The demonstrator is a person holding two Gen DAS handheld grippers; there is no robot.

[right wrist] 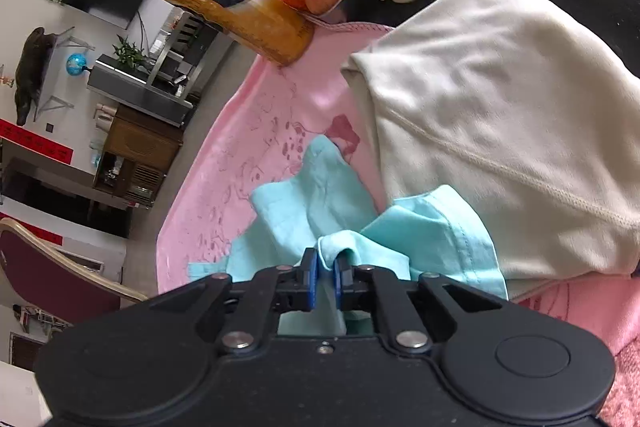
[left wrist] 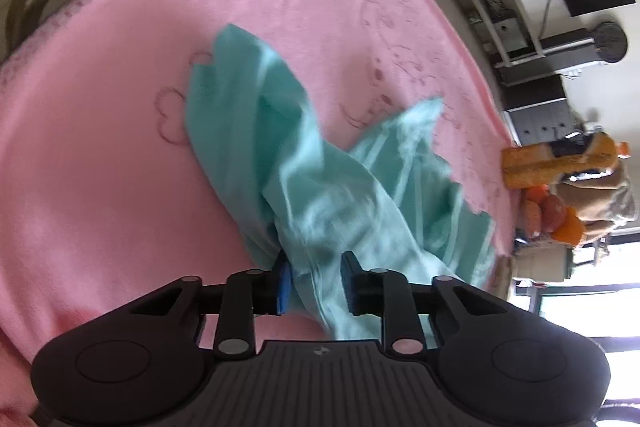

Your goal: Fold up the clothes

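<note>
The teal garment [left wrist: 320, 187] lies crumpled on the pink blanket [left wrist: 100, 147], not yet folded. The left tool [left wrist: 316, 283] stands spread, cloth between its fingers but unpressed. The right tool [right wrist: 326, 285] pinches a fold of the garment. A cream garment [right wrist: 500, 127] beside it looks folded already, so the teal one's folds remain.

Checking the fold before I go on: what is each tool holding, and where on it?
The right tool pinches a bunched fold of the teal garment. The left tool stands open, the garment lying loose between its pads, not gripped.
</note>
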